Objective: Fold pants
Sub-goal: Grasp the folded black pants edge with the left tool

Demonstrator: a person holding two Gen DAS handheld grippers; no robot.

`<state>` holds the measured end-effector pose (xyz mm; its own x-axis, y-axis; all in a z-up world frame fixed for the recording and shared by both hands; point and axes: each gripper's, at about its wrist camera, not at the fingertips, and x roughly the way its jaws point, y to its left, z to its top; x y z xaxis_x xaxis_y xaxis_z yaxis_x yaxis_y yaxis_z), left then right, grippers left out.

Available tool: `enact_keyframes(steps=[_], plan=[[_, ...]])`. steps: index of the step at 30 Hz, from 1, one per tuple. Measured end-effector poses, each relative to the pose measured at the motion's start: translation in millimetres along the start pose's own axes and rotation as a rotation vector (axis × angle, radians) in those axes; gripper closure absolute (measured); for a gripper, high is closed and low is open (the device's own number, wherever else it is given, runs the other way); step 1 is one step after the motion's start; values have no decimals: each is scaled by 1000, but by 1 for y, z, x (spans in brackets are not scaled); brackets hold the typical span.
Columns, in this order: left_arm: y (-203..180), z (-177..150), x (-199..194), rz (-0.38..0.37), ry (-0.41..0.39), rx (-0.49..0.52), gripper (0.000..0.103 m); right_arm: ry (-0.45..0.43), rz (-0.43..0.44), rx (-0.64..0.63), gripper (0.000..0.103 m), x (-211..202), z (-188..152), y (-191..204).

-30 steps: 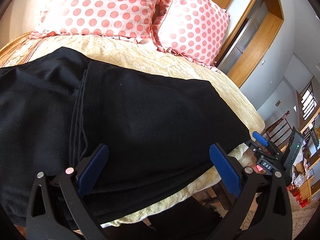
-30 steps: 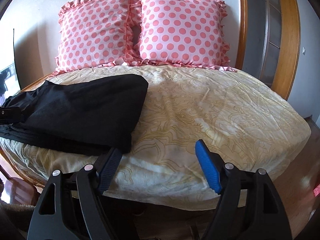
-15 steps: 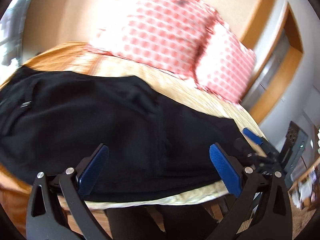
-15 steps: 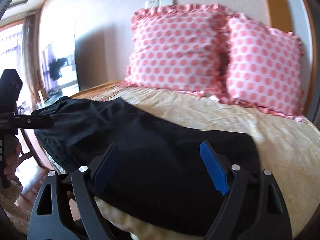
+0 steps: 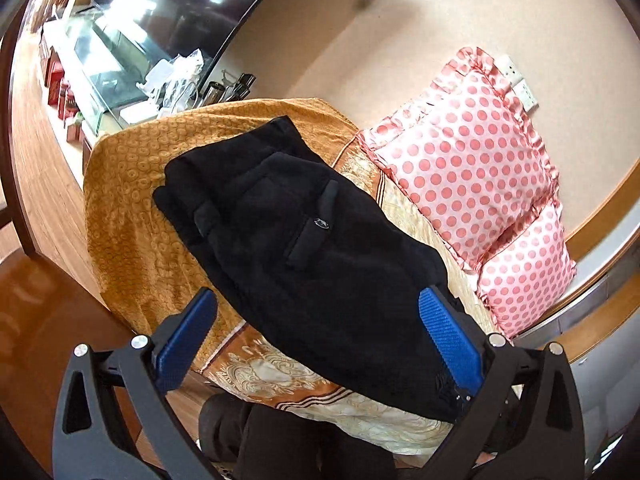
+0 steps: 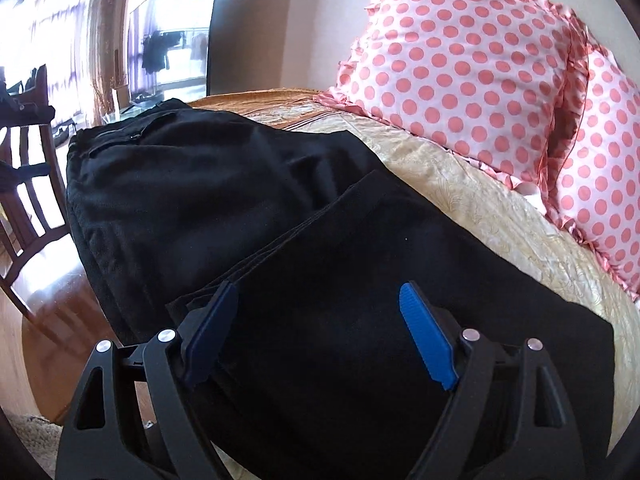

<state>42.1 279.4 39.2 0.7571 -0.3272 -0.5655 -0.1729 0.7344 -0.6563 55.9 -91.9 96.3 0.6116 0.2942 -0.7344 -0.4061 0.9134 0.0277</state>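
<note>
Black pants [image 5: 304,248] lie on the bed, with the leg part folded over onto the upper part; the fold's edge shows in the right wrist view [image 6: 320,216]. A back pocket with a button [image 5: 320,223] faces up near the waistband. My left gripper [image 5: 320,332] is open and empty, above the near edge of the pants at the waist end. My right gripper [image 6: 316,328] is open and empty, just above the folded leg layer [image 6: 400,320].
The bed has a cream and orange cover [image 5: 132,216] and two pink polka-dot pillows [image 5: 472,160] [image 6: 460,60] at its head. A glass TV stand with clutter [image 5: 120,68] is left of the bed. A wooden chair [image 6: 24,184] stands by the bed's left side.
Both grippers have swung left along the bed. The left view now faces the waistband end; the right view has moved from bare bedcover onto the folded pants. Both stayed open.
</note>
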Motion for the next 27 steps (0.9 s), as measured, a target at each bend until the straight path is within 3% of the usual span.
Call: enact_keyframes(steps=[6, 15, 23, 27], plan=[[24, 16, 23, -41, 31, -148, 3, 1, -3, -4, 18, -2, 0, 1], [44, 13, 36, -119, 51, -274, 3, 9, 17, 36, 15, 2, 0, -5], [21, 19, 22, -154, -9, -227, 3, 7, 31, 57, 13, 4, 0, -8], [30, 21, 32, -153, -13, -270, 4, 6, 32, 58, 13, 5, 0, -8]])
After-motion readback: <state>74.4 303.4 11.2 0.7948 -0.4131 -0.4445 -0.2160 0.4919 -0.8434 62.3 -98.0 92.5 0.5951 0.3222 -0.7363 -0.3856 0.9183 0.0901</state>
